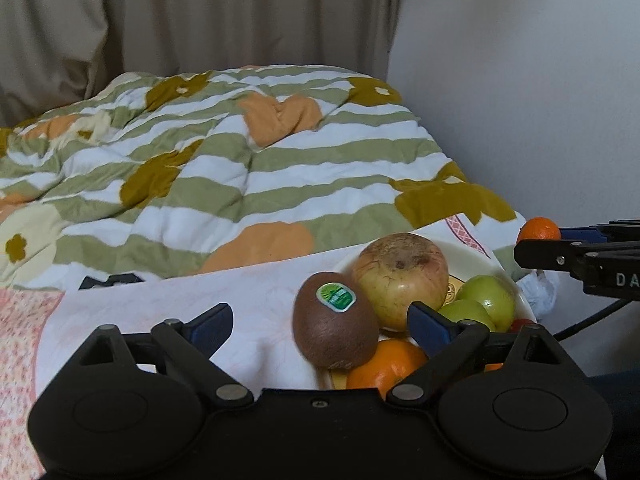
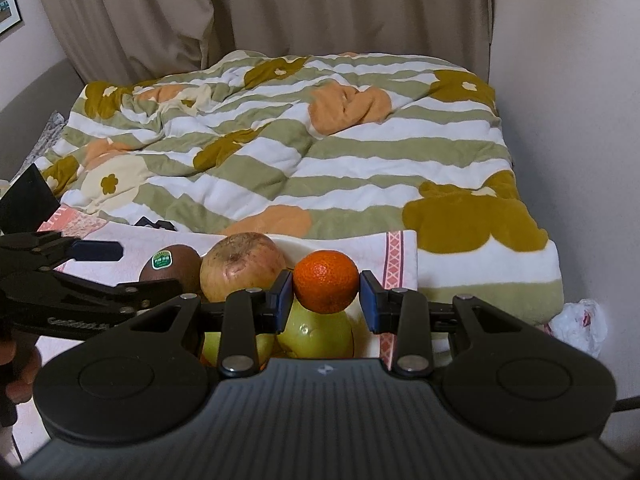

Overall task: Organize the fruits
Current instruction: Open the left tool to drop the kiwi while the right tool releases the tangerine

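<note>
A white plate [image 1: 480, 258] on a white cloth holds a brown kiwi [image 1: 334, 320] with a green sticker, a large yellowish apple [image 1: 402, 280], two green apples [image 1: 490, 298] and an orange [image 1: 384, 366]. My left gripper [image 1: 320, 322] is open, its jaws either side of the kiwi, not touching it. In the right wrist view my right gripper [image 2: 326, 294] has a small orange mandarin [image 2: 326, 282] between its pads; the left pad touches it and a small gap shows at the right pad. The mandarin sits above a green apple [image 2: 320, 332]. The kiwi [image 2: 170, 266] and big apple [image 2: 242, 266] lie to the left.
A striped green, white and orange floral quilt [image 1: 224, 160] covers the bed behind the plate. A beige curtain [image 2: 280, 8] hangs at the back and a white wall [image 1: 520, 80] stands on the right. A crumpled white plastic bag [image 2: 580, 324] lies at the right.
</note>
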A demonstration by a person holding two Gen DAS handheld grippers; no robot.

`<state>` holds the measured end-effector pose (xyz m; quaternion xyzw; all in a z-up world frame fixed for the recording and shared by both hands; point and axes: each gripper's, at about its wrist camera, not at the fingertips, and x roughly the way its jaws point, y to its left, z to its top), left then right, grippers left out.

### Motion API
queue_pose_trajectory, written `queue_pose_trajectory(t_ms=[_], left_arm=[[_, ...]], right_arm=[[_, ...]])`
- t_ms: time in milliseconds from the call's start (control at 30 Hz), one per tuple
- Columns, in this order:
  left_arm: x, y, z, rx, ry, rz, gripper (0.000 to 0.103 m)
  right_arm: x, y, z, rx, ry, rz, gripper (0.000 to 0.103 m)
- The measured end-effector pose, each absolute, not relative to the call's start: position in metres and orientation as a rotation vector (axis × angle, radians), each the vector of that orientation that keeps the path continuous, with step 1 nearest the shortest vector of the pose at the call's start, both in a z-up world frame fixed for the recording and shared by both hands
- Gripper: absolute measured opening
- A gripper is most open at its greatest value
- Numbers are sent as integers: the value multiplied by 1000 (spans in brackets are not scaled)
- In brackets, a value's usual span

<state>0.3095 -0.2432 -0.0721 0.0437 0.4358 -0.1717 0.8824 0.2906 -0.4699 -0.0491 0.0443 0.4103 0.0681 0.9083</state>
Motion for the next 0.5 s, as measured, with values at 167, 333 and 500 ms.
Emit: queue_pose_trajectory(t_ms=[167,333,500], left_arm=[[300,-231,-62,79,899,-313,97],[289,-221,-56,73,896,-272,98],[276,-211,-53,57,895,-239,98]], right_arm=[[304,-470,-52,81,847,169,51],[317,-470,-63,78,859,207,51],[328,-468,-76,43,880,249,51]])
